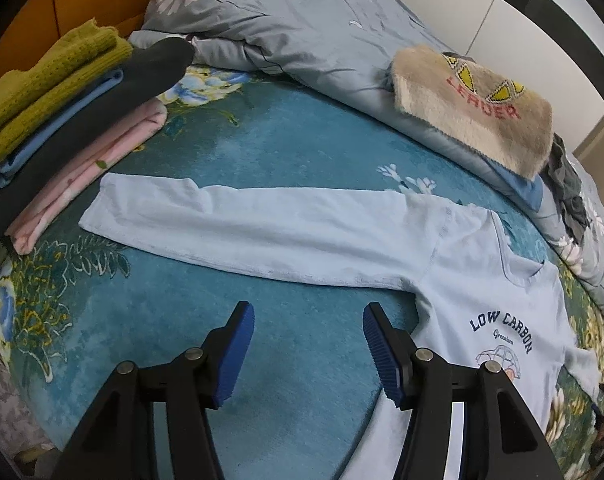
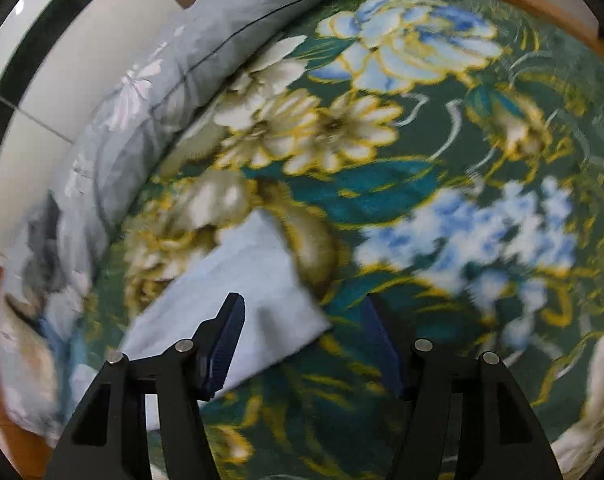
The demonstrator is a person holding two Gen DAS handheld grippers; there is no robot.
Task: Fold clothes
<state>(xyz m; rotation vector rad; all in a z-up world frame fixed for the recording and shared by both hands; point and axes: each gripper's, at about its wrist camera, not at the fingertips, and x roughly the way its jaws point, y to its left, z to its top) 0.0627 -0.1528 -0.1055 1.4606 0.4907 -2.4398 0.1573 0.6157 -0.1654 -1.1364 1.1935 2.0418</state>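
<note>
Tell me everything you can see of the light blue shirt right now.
The shirt is pale blue, long-sleeved, soft knit, printed "LOW CARBON" above a small car drawing. It lies flat, front up, on the blanket, one sleeve stretched out toward the stack without touching it. The left tongs hang open near its armpit, gripping nothing. The right view shows another edge, blurred.

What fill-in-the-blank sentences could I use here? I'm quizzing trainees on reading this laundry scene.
1. The pale blue long-sleeved shirt lying flat on the teal floral blanket carries the printed words LOW ____.
2. The top garment of the folded clothes stack is ____ in colour.
3. The left claw is ____, gripping nothing.
4. The fluffy beige knit shows the red word ____.

Missing words: CARBON; green; open; LEADER
</note>
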